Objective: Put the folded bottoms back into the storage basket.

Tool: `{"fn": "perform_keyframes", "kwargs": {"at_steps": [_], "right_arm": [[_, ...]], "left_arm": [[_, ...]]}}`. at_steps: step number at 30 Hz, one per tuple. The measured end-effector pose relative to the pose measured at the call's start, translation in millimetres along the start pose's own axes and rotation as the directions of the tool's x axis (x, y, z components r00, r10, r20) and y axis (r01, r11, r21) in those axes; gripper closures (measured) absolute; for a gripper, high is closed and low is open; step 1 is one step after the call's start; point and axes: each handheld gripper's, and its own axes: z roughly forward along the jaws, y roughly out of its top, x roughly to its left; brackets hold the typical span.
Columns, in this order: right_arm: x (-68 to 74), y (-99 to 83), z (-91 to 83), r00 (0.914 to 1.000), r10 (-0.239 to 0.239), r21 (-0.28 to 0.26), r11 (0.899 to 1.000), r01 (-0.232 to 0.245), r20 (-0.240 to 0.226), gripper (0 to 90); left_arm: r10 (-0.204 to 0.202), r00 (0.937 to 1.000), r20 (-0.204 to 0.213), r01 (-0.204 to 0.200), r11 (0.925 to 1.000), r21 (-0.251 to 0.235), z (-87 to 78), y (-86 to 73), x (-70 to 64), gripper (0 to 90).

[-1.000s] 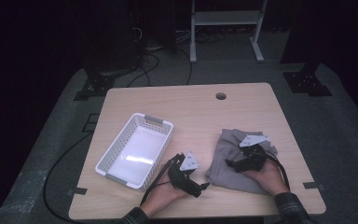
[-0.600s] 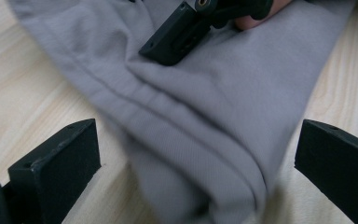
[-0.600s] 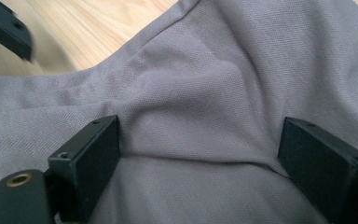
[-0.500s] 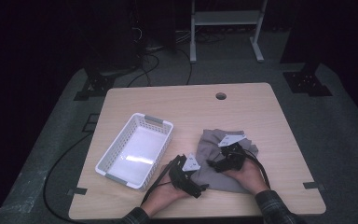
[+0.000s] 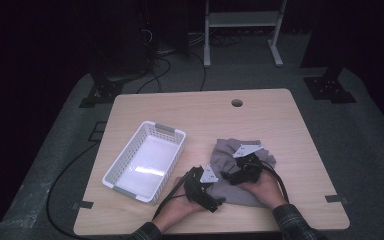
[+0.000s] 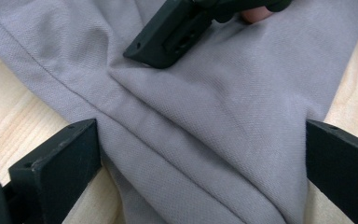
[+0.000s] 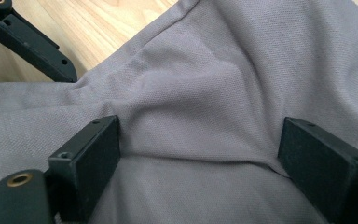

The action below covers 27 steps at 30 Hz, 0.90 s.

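The grey cloth lies bunched at the table's five o'clock, just right of the white basket. A second ago it spread wider toward the right edge; since then the right gripper has dragged its far side leftward, heaping it toward the left gripper. I judge this a fold or gather under way.

The high view shows both grippers meeting over the cloth but not how the jaws stand. The left gripper view shows its jaws wide apart, straddling a ridge of folds, with the other gripper's jaw pressing the cloth at twelve o'clock. The right gripper view shows jaws likewise apart, fabric humped between them, nothing pinched.
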Motion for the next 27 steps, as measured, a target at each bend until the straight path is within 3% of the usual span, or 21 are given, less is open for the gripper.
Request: {"fn": "perform_keyframes", "kwargs": {"at_steps": [3, 7, 11, 14, 18, 22, 24, 27], "right_arm": [[0.1, -0.1, -0.1, 1.0, 0.001, 0.001, 1.0, -0.001, 0.0, 12.1], [0.2, -0.2, -0.2, 1.0, 0.002, 0.0, 1.0, -0.002, 0.001, 12.1], [4.2, 0.8, 0.9, 0.9999, 0.01, -0.003, 1.0, -0.01, 0.013, 12.1], [6.2, 1.1, 0.8, 0.9998, 0.015, -0.003, 1.0, -0.015, 0.013, 12.3], [8.3, 0.0, -2.4, 0.9995, 0.032, 0.002, 0.999, -0.032, 0.002, 12.5], [7.8, 6.0, -11.7, 0.9999, -0.01, 0.056, 0.998, 0.01, 0.011, 16.6], [1.7, 10.3, -21.8, 0.9975, -0.034, 0.044, 0.999, 0.031, 0.062, 16.5], [-21.7, 11.6, -43.5, 0.9955, 0.015, -0.01, 1.0, -0.014, 0.094, 14.8]], "left_arm": [[0.001, 1.0, 0.003, -0.001, 0.9997, -0.023, -3.3, -1.6, 0.6, 7.7], [0.003, 1.0, 0.0, -0.003, 0.9984, -0.057, -8.7, -4.7, 1.9, 29.8], [-0.006, 1.0, -0.005, 0.006, 0.9991, -0.041, -12.7, -3.3, 2.7, 52.0], [-0.002, 1.0, -0.005, 0.002, 0.9998, -0.022, -15.5, -2.6, 1.6, 63.7], [0.007, 1.0, 0.003, -0.007, 0.9998, -0.016, -17.8, -3.9, -1.1, 67.8], [0.01, 0.9999, 0.008, -0.01, 0.9997, -0.02, -19.1, -5.8, -1.9, 67.4], [0.009, 0.9999, 0.009, -0.008, 0.9996, -0.026, -19.1, -6.4, -1.8, 67.0], [0.009, 0.9999, 0.009, -0.008, 0.9996, -0.028, -19.1, -6.8, -1.8, 67.0]]}}
